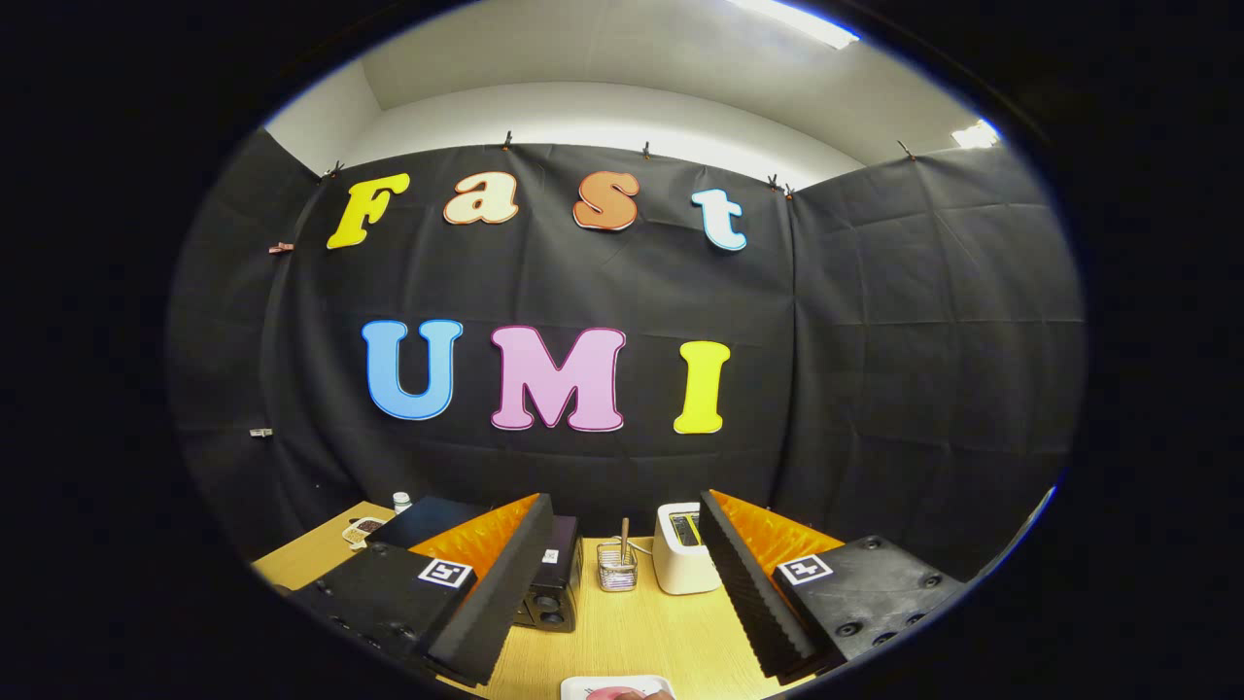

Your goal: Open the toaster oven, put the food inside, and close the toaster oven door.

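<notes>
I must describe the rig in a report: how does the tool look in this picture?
The tool has two broad, wedge-shaped fingers, spread wide apart with nothing between them. Their inner faces are ribbed. Each sits on a dark block with round screw holes, and each block carries a small square black-and-white marker. No cable can be seen.

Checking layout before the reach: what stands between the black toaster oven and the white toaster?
A small wire holder with a stick in it, on the wooden table, ahead of the open gripper.
</notes>
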{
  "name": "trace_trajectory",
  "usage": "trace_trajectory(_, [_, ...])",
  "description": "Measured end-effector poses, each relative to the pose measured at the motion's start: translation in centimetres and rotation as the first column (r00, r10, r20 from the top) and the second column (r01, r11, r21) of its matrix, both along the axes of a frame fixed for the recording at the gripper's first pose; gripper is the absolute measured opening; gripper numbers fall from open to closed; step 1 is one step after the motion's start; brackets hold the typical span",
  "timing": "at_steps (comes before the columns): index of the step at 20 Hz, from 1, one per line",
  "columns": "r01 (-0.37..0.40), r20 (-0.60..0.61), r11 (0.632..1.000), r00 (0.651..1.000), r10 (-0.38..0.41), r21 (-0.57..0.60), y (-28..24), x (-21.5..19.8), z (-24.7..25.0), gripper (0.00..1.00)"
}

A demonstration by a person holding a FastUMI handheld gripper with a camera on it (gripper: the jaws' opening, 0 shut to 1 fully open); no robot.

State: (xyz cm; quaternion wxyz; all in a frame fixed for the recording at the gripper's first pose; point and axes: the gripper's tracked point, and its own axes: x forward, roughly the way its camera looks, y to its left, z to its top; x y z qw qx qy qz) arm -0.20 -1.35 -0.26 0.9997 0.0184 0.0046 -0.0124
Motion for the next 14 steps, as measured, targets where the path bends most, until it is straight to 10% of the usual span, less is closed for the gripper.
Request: trace_trajectory(14, [-0.066, -0.018, 0.998, 0.998, 0.066, 0.022, 3.4, 0.2, -0.8, 0.98])
